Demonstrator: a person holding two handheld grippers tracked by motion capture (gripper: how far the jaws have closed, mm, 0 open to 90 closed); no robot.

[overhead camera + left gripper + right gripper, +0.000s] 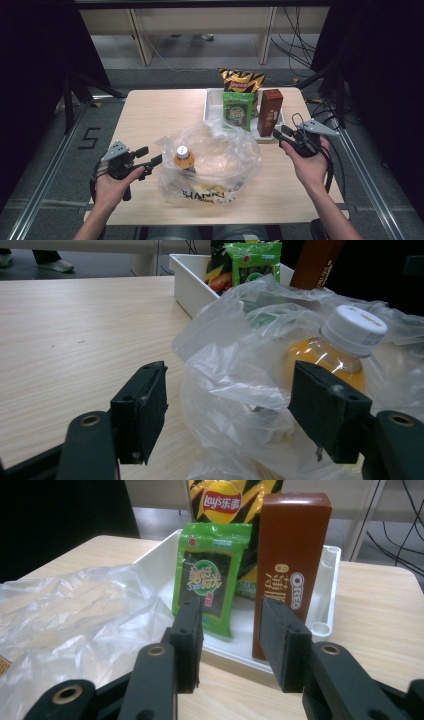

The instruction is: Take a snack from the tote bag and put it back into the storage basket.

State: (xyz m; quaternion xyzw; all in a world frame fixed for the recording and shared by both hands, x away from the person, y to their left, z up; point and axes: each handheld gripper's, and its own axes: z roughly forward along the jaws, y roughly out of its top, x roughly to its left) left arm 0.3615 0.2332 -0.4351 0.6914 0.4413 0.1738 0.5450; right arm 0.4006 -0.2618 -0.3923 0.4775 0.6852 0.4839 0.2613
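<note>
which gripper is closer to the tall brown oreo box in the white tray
Right. The right gripper sits just beside the tall brown cardboard Oreo box, fingers open and not touching it. The left gripper is across the table, at the clear plastic bag.

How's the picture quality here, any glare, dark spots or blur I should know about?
High view: the table is evenly lit, the surroundings fall to black, and the plastic bag shows bright sheen. Left gripper view: glare on the bag's folds, and the bottle inside looks hazy. Right gripper view: soft overall, the brown box has shine on its top edge.
</note>
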